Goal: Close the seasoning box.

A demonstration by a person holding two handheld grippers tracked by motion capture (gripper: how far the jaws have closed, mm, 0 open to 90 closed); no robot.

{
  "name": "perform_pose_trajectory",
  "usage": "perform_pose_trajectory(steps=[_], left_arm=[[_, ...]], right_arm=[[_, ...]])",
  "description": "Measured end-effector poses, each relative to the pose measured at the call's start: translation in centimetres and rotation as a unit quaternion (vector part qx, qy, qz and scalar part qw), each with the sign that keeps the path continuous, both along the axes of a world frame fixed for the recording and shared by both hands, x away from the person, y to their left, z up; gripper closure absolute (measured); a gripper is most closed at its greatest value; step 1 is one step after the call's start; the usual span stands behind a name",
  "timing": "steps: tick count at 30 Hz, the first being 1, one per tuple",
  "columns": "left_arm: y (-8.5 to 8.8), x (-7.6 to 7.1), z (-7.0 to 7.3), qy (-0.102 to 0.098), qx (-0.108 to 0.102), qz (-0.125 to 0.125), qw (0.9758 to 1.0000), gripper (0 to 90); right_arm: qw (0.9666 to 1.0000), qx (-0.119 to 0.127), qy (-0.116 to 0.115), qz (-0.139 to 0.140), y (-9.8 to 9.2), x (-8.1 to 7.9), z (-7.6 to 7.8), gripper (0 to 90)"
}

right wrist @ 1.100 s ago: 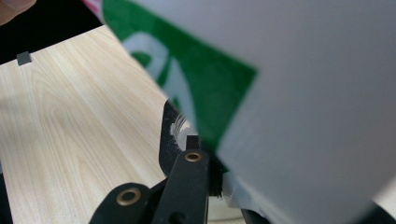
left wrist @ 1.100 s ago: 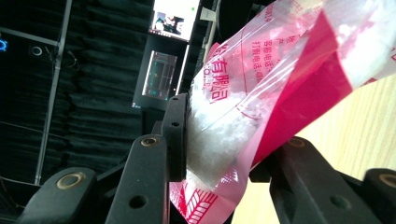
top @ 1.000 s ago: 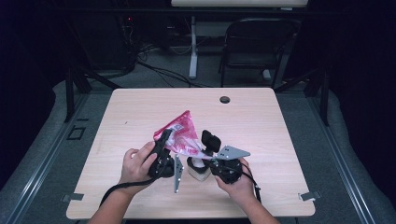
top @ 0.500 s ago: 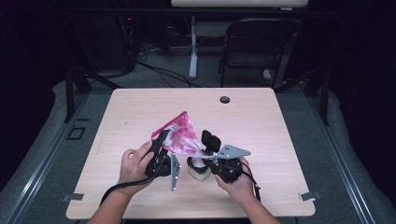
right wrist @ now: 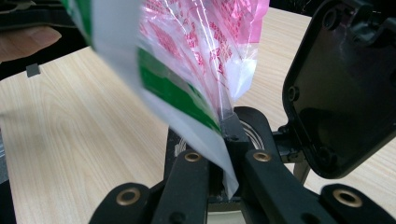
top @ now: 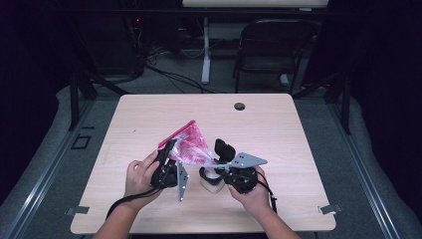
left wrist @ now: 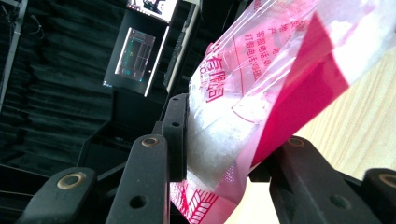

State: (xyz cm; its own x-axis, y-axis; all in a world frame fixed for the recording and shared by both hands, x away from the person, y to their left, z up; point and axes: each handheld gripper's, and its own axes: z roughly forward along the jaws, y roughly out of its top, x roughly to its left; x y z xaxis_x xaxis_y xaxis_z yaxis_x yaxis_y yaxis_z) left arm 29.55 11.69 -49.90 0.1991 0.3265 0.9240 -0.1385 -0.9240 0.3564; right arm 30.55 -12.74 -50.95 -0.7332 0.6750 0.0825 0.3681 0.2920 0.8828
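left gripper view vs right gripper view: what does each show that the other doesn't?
Left gripper view alone: white granules inside the pink bag, red printed characters on the film, the left gripper with its jaws pressed on the bag's filled part, and a lit monitor in the dark background.

Right gripper view alone: a green and white strip of the bag's edge pinched flat in the right gripper, a black plastic lid at the right, and a fingertip at top left.

Both: the same pink bag and the wooden table.

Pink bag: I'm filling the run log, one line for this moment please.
pink bag lifted off table | left gripper clamps bag | right gripper pinches edge
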Motion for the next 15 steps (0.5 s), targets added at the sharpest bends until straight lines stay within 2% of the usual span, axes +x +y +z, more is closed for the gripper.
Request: perform_pose_trajectory(steps=[2,3,6,8,9,12,15], left_arm=[[0.07,0.06,-0.17,0.007,-0.009,-0.001,0.9999,67.5],[0.09,0.13,-0.19,0.003,-0.01,-0.002,0.9999,67.5],[0.21,0.21,-0.3,0.01,-0.013,0.0,0.9999,67.5],[0.27,0.21,-0.26,0.013,-0.008,0.003,0.9999,67.6],[0.26,0.24,-0.4,0.015,-0.016,0.001,0.9998,67.6],[0.26,0.22,-0.48,0.013,-0.01,0.002,0.9999,67.6],[0.3,0.23,-0.48,0.017,-0.014,0.003,0.9998,67.7]], right_arm=[[1.0,0.002,0.0,-0.002,0.02,0.03,0.03,89.8],[1.0,0.001,0.0,0.0,-0.01,0.05,0.07,89.8],[1.0,0.001,-0.001,0.0,0.03,0.09,0.09,89.9],[1.0,0.002,-0.002,0.001,0.05,0.11,0.1,89.8],[1.0,0.0,-0.002,0.0,0.02,0.13,0.13,89.9],[1.0,0.001,-0.002,-0.001,-0.01,0.19,0.18,89.8],[1.0,0.001,-0.003,-0.001,-0.02,0.24,0.23,89.8]])
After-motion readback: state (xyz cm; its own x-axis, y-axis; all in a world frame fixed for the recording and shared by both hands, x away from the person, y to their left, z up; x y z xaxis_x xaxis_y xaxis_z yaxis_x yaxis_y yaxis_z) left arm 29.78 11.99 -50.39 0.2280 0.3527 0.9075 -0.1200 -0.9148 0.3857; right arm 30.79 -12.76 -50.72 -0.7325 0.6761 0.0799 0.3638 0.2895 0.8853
